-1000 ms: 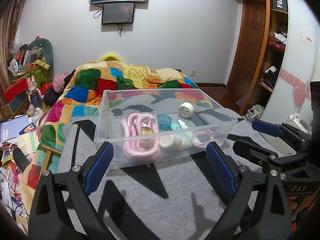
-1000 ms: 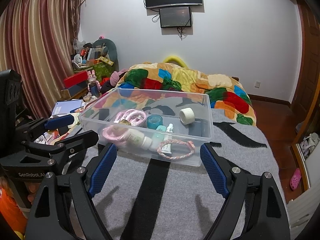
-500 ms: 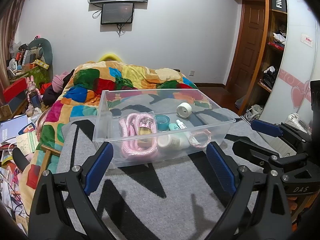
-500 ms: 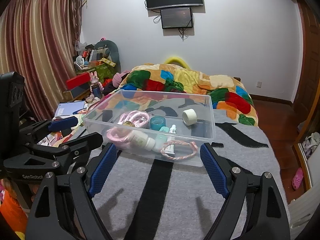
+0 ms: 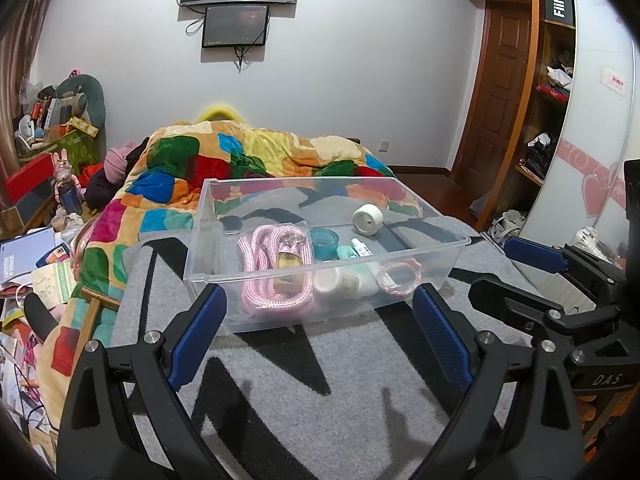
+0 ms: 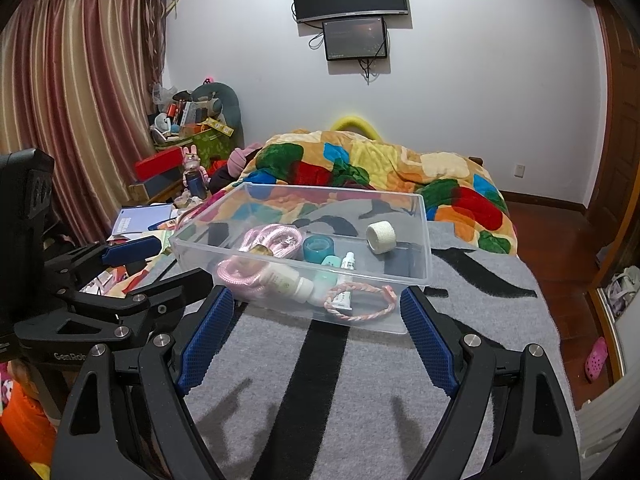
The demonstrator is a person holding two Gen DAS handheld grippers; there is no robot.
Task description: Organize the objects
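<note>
So the biggest thing here is the bed with the grey-and-black zebra-pattern blanket (image 5: 280, 380), and sitting on it is the clear rectangular plastic bin (image 5: 320, 276) with everything already dumped inside. Both claws are spread wide and holding nothing: the left claw (image 5: 320, 332) and the right claw (image 6: 316, 334) hover just short of the bin's near wall, so the bin lies straight ahead of both, long axis running side to side across them. Neither looks clearly nearer, I'd say.

Inside, going down in size: a coiled pink braided rope (image 5: 276, 264) on the left, a white squat bottle (image 6: 286, 280) lying on its side, a teal tape roll (image 5: 323, 239), a white gauze roll (image 5: 368, 219) toward the far right, a pink-and-white braided bracelet (image 6: 362, 300) at the near right corner, and a small white dropper tube (image 6: 349, 261).

The right wrist view shows the bracelet and bottle cleanly; from the left they're blurred behind the front wall. The left view shows the rope's full loop better.

My guess is the sorting is basically done.
</note>
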